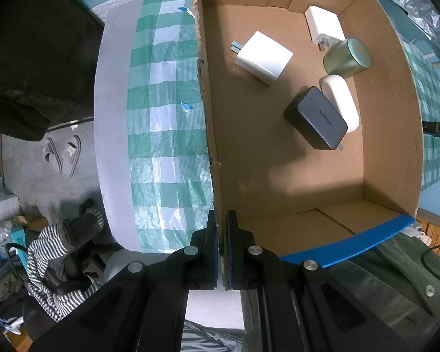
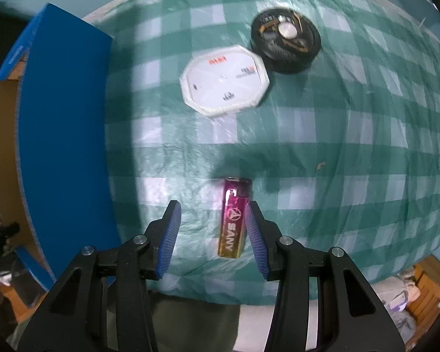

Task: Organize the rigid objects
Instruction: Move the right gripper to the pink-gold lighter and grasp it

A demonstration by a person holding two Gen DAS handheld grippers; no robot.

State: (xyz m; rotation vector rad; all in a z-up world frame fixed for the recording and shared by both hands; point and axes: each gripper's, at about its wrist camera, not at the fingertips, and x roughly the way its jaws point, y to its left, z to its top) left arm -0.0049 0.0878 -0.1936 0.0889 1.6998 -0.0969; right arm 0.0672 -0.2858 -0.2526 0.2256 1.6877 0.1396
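In the left wrist view my left gripper [image 1: 222, 228] is shut on the left wall of a cardboard box [image 1: 209, 135]. The box holds two white chargers [image 1: 264, 58] [image 1: 324, 23], a green tin [image 1: 347, 57], a white case [image 1: 341, 101] and a dark grey charger [image 1: 316, 117]. In the right wrist view my right gripper [image 2: 212, 220] is open over the checked tablecloth. A pink and gold lighter [image 2: 234, 220] lies between the fingers, close to the right one. A white octagonal box [image 2: 224, 80] and a black round object [image 2: 286, 41] lie farther off.
The box's blue outer wall [image 2: 64, 135] stands left of my right gripper. The green checked tablecloth [image 2: 352, 146] covers a round table whose edge [image 1: 111, 135] drops to the floor, with slippers [image 1: 63, 155] and striped clothing [image 1: 52, 264] below.
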